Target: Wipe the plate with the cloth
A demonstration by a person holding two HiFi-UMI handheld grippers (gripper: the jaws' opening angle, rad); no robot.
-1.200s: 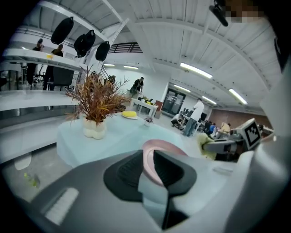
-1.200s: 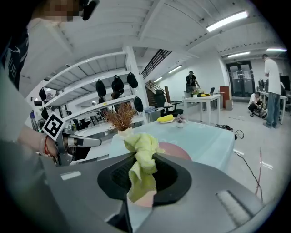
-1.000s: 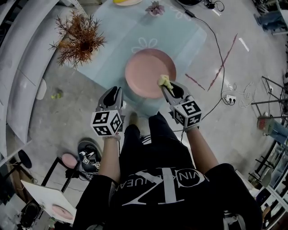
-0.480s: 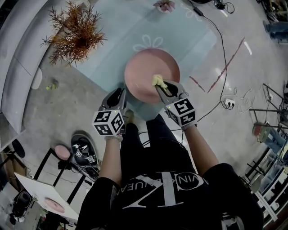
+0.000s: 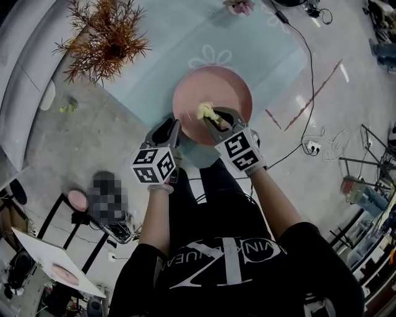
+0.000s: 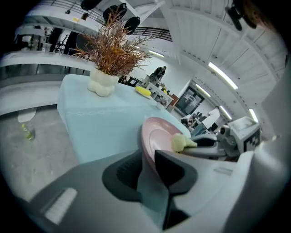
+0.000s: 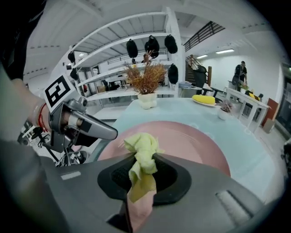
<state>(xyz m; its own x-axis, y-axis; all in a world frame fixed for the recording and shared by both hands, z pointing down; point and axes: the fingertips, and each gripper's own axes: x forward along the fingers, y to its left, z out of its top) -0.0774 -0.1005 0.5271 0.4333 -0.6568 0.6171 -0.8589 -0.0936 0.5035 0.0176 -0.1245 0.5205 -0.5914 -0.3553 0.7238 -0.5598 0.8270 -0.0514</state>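
A pink plate (image 5: 219, 90) lies on the pale blue table (image 5: 154, 59), close to the table's near corner. My right gripper (image 5: 210, 119) is shut on a bunched yellow cloth (image 5: 206, 112), which sits over the plate's near part. In the right gripper view the cloth (image 7: 143, 148) sticks up between the jaws in front of the plate (image 7: 191, 141). My left gripper (image 5: 175, 125) is at the plate's near-left rim. In the left gripper view the plate's rim (image 6: 152, 136) runs into the narrow gap of the left gripper (image 6: 148, 157), which looks shut on it.
A dried brown plant (image 5: 105, 37) in a white vase (image 6: 102, 84) stands at the table's left corner. A small flower pot (image 5: 238, 6) is at the far edge. Cables (image 5: 309, 74) run over the floor to the right. The table's near corner lies just under both grippers.
The right gripper has carried the cloth left and further onto the plate. The left gripper has moved forward and right, up to the plate's rim.
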